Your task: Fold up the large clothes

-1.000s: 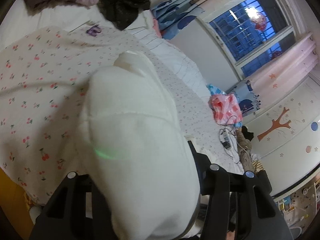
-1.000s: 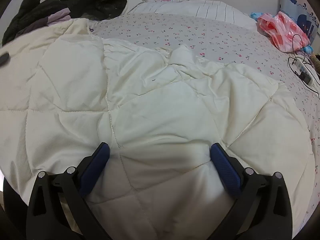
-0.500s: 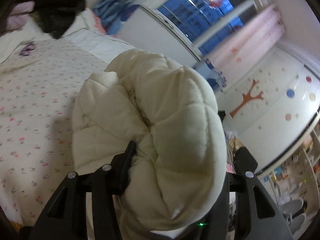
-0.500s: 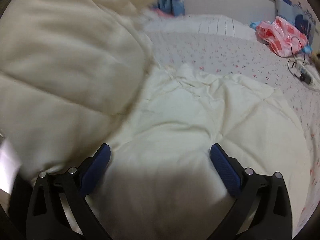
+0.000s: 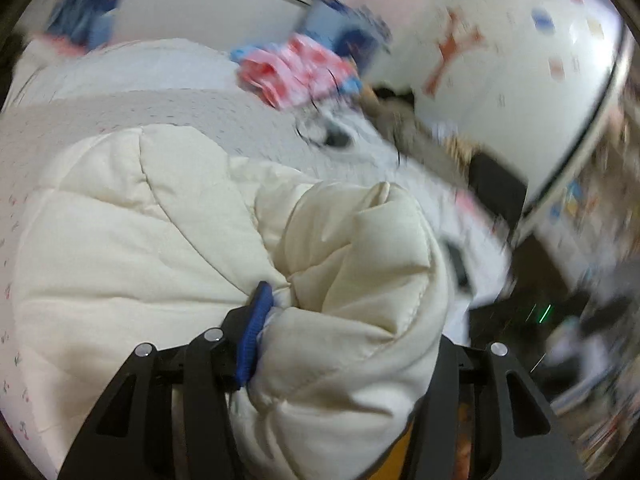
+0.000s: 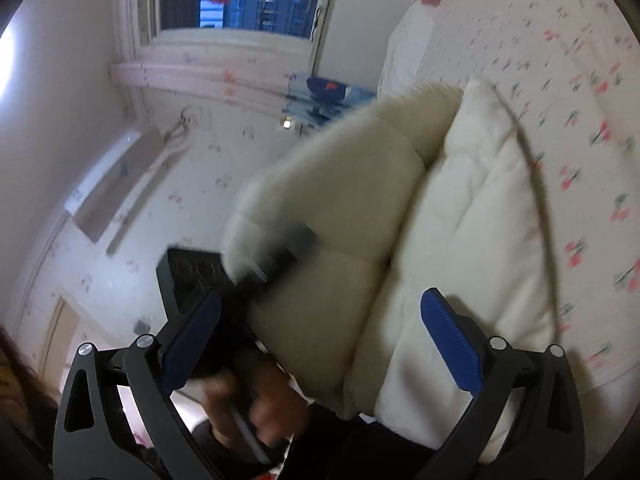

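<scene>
Clamped between the jaws of the left gripper [image 5: 344, 320] is a thick bunched fold of the cream quilted jacket [image 5: 160, 232]; only its left blue pad [image 5: 254, 340] can be seen, the other finger being buried under the padding. Spread wide with nothing between the pads are the jaws of the right gripper [image 6: 320, 344], whose view is rolled sideways and smeared by blur. Seen past them, the lifted part of the jacket [image 6: 460, 216] is doubled over the part lying on the bed, near the bed's edge. A hand [image 6: 256, 408] on a dark handle is made out only dimly low in that view, and what the black block above it is cannot be told. The jacket looks puffy, stitched in large diamond panels, creased where it is gathered. The cherry-print bedsheet [image 6: 580, 128] is left bare around it. A pink bag [image 5: 296, 72] at the far side of the bed is blurred.
</scene>
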